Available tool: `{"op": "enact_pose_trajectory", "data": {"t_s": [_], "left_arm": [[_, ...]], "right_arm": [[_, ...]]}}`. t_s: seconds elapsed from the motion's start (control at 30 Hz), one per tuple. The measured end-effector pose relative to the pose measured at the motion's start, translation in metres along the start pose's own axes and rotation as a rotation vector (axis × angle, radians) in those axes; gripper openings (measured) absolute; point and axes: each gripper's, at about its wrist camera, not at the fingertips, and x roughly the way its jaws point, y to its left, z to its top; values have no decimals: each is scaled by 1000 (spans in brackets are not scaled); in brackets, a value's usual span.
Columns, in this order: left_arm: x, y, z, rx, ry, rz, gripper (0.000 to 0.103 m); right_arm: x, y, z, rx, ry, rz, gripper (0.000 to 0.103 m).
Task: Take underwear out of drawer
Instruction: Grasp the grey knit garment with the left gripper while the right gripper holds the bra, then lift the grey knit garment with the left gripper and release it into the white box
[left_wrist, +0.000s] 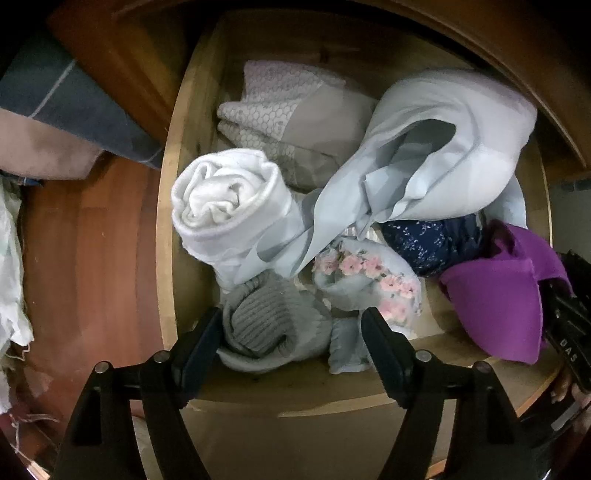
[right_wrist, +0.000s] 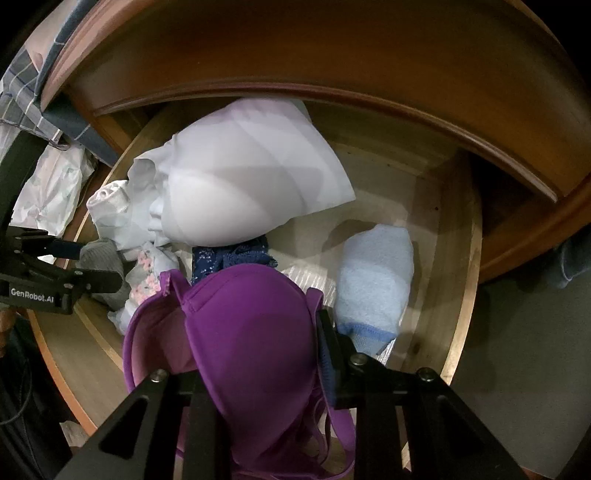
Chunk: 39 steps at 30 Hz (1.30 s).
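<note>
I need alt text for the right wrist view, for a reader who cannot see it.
The right gripper holds a purple bra between its fingers, over an open wooden drawer. Behind it lie a pale blue-grey garment, a light blue folded cloth and dark blue floral underwear.

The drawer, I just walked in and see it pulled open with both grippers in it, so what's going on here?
A person is emptying underwear from the open drawer with two handheld grippers. The right gripper is closed on a purple bra, at the drawer's front right. The left gripper is open, its fingers on either side of a grey knit sock roll, not yet closed on it. A white roll, a pale blue garment, floral and navy pieces lie in the drawer.
</note>
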Motion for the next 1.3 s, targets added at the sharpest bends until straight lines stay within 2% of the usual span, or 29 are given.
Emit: {"op": "enact_pose_trajectory", "data": {"t_s": [0.07, 0.13, 0.2, 0.33, 0.77, 1.13, 1.3], "left_arm": [[4, 5, 1, -11, 9, 43, 32], [5, 10, 1, -41, 1, 16, 29], [2, 12, -1, -30, -19, 30, 26], [-7, 5, -10, 8, -56, 49, 24], [-87, -6, -36, 8, -214, -3, 23], [-188, -11, -61, 49, -387, -14, 24], [-235, -12, -63, 71, -481, -3, 24]], "right_arm": [[0, 0, 0, -1, 0, 1, 25], [0, 0, 0, 1, 0, 1, 25], [0, 0, -1, 3, 0, 3, 25], [0, 0, -1, 8, 0, 7, 25], [0, -2, -2, 28, -4, 19, 25], [0, 0, -4, 27, -7, 15, 25], [1, 1, -5, 24, -9, 11, 25]]}}
